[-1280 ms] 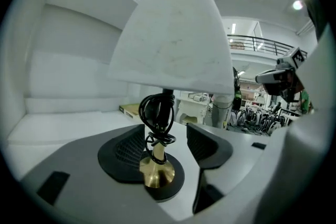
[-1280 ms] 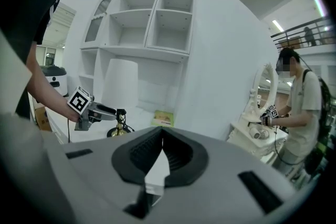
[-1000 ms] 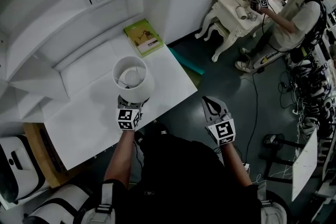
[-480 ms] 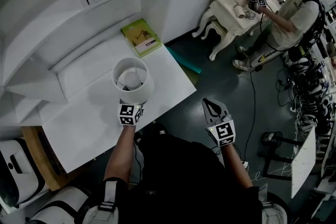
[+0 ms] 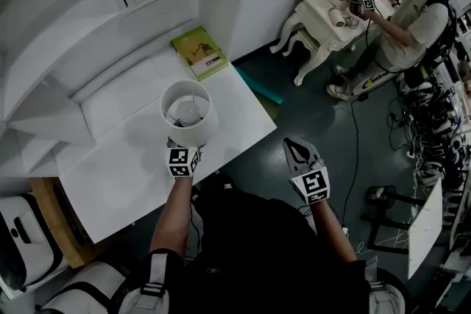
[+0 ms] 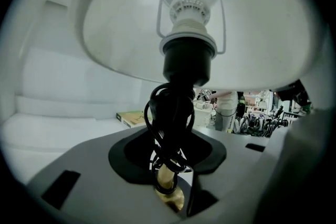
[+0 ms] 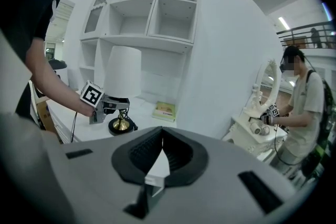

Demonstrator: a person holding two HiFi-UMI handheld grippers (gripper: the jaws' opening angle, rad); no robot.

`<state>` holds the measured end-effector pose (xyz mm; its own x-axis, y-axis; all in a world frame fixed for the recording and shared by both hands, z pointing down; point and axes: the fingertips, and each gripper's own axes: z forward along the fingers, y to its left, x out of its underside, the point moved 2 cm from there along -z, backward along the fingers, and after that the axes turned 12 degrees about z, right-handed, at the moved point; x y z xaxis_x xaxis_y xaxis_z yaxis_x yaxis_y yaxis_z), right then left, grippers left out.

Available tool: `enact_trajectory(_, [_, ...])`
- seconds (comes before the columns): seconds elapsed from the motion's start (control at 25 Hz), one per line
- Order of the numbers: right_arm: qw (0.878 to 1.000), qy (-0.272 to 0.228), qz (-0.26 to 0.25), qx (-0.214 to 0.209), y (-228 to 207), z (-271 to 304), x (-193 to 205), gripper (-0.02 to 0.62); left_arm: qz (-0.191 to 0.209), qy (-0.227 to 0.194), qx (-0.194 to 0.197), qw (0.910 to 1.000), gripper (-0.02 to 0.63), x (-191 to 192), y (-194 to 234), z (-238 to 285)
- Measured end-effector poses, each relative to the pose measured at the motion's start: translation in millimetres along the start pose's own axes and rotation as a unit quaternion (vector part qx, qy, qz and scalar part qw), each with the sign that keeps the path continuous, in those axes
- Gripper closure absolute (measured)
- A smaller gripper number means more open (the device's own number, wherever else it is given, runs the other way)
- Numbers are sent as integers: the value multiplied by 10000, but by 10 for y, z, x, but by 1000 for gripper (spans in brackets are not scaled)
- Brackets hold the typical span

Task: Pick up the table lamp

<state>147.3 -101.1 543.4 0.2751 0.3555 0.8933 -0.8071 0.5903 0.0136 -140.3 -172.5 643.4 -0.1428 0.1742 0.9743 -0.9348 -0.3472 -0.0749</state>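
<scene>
- Lamp (image 5: 189,114) stands upright on the white surface (image 5: 125,173), near its front edge. The right gripper view shows the round base (image 7: 121,126) flat on the surface, not lifted.
- Green book (image 5: 200,51) lies well behind the lamp, toward the back right corner, clear of the work.
- Left gripper (image 6: 170,149) reaches in level under the shade (image 6: 121,29), at the brass stem (image 6: 167,181).
- Black cord (image 6: 168,123) is wound in loops around the stem just below the bulb socket.
- Left fingers (image 6: 134,152) are closing. The stem and cord sit between them, and the dark pads lie against the cord bundle on both sides (thin slivers of white show beside the bare brass lower down).
- Right gripper (image 5: 296,149) hangs off the surface's edge, well apart from the lamp. Its fingers are together at the tips with nothing in them.
- Step in hand, as judged: the grasp on the stem is being made and the lift has not begun.
- Next move calls for a firm hold through the cord, then a straight rise that keeps the stem vertical.
- Risks, as judged: the cord loops may slip under the pads, and the shade makes the lamp top-heavy, so it may tilt.
</scene>
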Motion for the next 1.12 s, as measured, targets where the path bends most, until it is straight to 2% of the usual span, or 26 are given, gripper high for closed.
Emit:
enact_trajectory(0.68, [9997, -82, -72, -211, 105, 109, -97, 588, -85, -5, 175, 9998, 469, -95, -58, -182])
enact_trajectory(1.12, [9989, -286, -9, -362, 238, 208, -176, 588, -154, -108, 124, 9997, 469, -391, 57, -452])
